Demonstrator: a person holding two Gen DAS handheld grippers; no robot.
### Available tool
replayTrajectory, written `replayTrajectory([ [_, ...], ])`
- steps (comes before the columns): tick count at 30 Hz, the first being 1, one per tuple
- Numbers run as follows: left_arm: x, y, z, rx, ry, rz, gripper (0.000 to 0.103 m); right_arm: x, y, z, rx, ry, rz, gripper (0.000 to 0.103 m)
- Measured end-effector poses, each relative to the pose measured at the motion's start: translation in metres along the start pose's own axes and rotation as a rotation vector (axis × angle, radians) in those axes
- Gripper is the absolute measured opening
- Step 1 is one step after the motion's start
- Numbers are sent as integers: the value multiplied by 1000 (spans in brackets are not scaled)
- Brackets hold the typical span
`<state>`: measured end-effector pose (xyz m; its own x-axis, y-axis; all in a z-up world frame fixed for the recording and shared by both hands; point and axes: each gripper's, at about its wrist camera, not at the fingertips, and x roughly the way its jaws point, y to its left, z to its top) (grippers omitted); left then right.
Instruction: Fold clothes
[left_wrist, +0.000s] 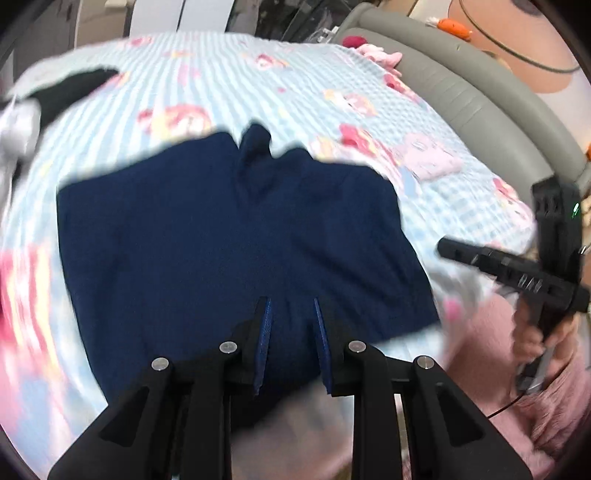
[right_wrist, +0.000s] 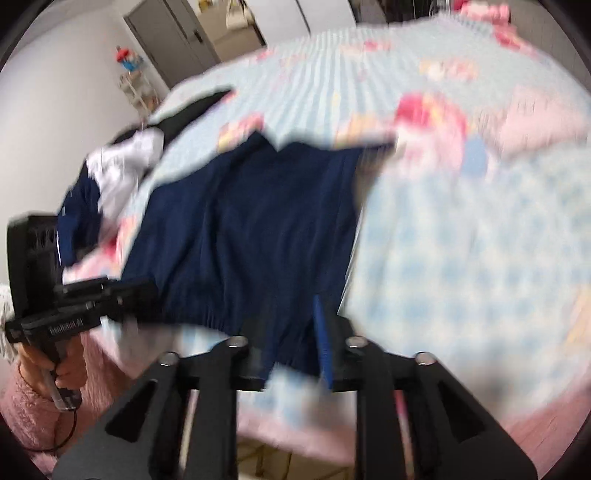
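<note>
One navy garment (left_wrist: 236, 240), spread flat on the blue-striped floral bedsheet (left_wrist: 280, 88), near the bed's front edge. Looks like shorts: two leg openings pointing away toward the far side of the bed, notch between them, elastic waistband at the near edge. Long axis hard to call, roughly as wide as deep.

Two grippers. Left gripper (left_wrist: 291, 317) hovering over the waistband side of the navy garment, blue-padded fingers (left_wrist: 264, 332) spread apart, nothing between them. Right gripper (right_wrist: 291, 332) over the near right corner of the garment; only one blue pad (right_wrist: 323, 339) clearly seen, the other lost against dark cloth and blur, gap visible, cannot tell if cloth is caught between the fingers.

One clothes pile (right_wrist: 110, 173) left of the navy garment: white piece, dark blue piece, black piece, heavily blurred.

Left wrist view only: grey padded headboard (left_wrist: 461, 96) right of the garment, pink plush item (left_wrist: 380, 55) at the far corner, right gripper body (left_wrist: 517, 266) held in a hand with pink sleeve (left_wrist: 517, 369).

Right wrist view only: grey door (right_wrist: 173, 37) and small shelf (right_wrist: 136, 85) beyond the pile, left gripper body (right_wrist: 66, 306) beside the garment's left edge.
</note>
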<state>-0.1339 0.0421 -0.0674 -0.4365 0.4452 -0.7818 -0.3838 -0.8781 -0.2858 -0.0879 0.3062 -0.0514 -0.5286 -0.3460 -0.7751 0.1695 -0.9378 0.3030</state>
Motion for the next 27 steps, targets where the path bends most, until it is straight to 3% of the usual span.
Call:
replayTrajectory([
  [6,47,25,85,-42,-18,65,25,44,-47,79,117,20,-20,26],
  [8,63,33,104,-40,-23,93,25,66,-65,97,173,41,-29,30],
  [10,76,37,115,-32,-24,75,25,89,-77,110,214,75,-32,30],
  [14,102,37,133,59,-4,26,25,108,-94,115,275,96,23,30],
  [17,121,28,138,125,64,26,25,117,-87,117,240,95,61,32],
  [20,134,25,134,168,104,32,25,125,-74,117,162,90,24,28],
  [22,133,26,135,172,89,18,25,130,-68,116,129,87,-2,9],
  [27,114,50,142,26,-21,-49,35,104,-57,113,62,3,-55,6],
])
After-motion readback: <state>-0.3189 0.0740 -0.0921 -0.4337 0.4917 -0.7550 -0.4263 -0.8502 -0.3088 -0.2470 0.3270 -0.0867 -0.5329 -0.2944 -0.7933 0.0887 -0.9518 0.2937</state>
